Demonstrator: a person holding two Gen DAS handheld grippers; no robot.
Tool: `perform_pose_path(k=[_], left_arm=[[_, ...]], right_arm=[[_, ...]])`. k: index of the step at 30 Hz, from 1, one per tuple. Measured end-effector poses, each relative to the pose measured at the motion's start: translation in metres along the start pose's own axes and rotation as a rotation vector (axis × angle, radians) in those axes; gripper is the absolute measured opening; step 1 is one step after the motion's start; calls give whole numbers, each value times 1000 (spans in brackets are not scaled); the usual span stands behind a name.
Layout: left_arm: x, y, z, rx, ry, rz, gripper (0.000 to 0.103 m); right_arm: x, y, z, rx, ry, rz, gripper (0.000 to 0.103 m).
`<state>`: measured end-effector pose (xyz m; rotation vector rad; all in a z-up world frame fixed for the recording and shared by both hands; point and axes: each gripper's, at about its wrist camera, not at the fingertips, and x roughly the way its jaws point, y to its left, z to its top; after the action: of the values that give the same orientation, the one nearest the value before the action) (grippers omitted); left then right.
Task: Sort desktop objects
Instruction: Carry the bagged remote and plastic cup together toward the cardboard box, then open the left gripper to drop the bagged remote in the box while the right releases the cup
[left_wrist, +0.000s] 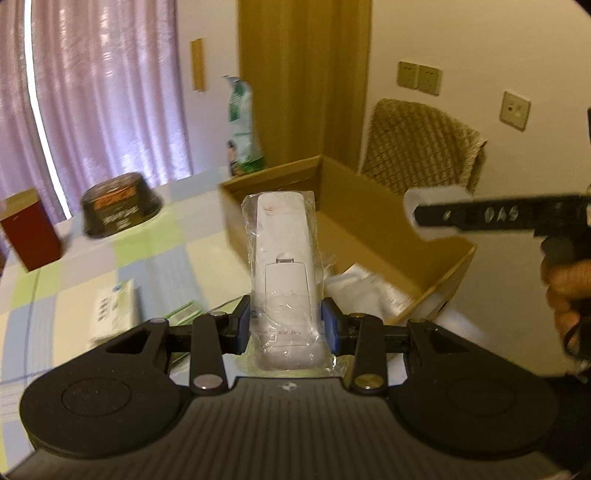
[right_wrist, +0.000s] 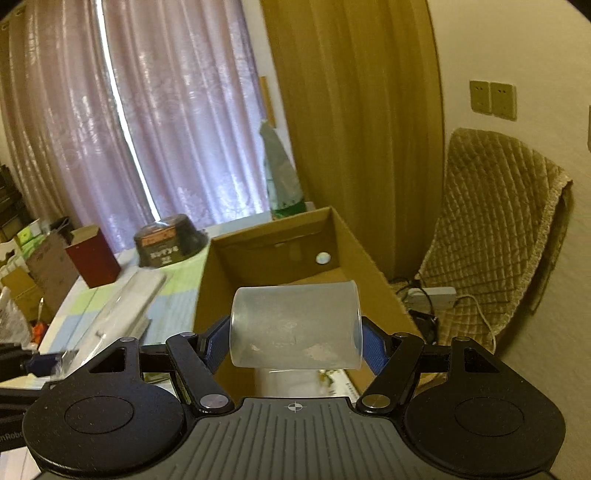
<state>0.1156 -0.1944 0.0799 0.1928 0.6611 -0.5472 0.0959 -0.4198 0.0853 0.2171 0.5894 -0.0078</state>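
Observation:
My left gripper (left_wrist: 286, 326) is shut on a white remote control in a clear plastic wrap (left_wrist: 282, 273), held upright in front of the open cardboard box (left_wrist: 391, 218). In the left wrist view the right gripper (left_wrist: 421, 216) comes in from the right above the box, a hand (left_wrist: 565, 288) behind it. My right gripper (right_wrist: 293, 341) is shut on a frosted plastic cup (right_wrist: 295, 326), lying sideways between the blue pads (right_wrist: 373, 347), over the box (right_wrist: 280, 254). The wrapped remote (right_wrist: 122, 310) shows blurred at the left, with the left gripper (right_wrist: 40, 363) below it.
A checked cloth (left_wrist: 155, 254) covers the table. On it stand a dark bowl-shaped tub (left_wrist: 120, 208), a red box (left_wrist: 31, 229), a green-white bag (left_wrist: 242, 125) and a paper packet (left_wrist: 112, 308). White paper (left_wrist: 369, 291) lies inside the box. A chair with a quilted cover (right_wrist: 491, 236) stands at the right.

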Motion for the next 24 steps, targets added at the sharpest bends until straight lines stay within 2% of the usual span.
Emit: perform_pose_path(k=[10, 24], left_arm=[[44, -29, 27, 30, 12, -61, 33], [78, -43, 23, 24, 59, -94, 33]], right_arm=[[17, -24, 1, 34, 21, -7, 71], [30, -43, -6, 58, 49, -19, 71]])
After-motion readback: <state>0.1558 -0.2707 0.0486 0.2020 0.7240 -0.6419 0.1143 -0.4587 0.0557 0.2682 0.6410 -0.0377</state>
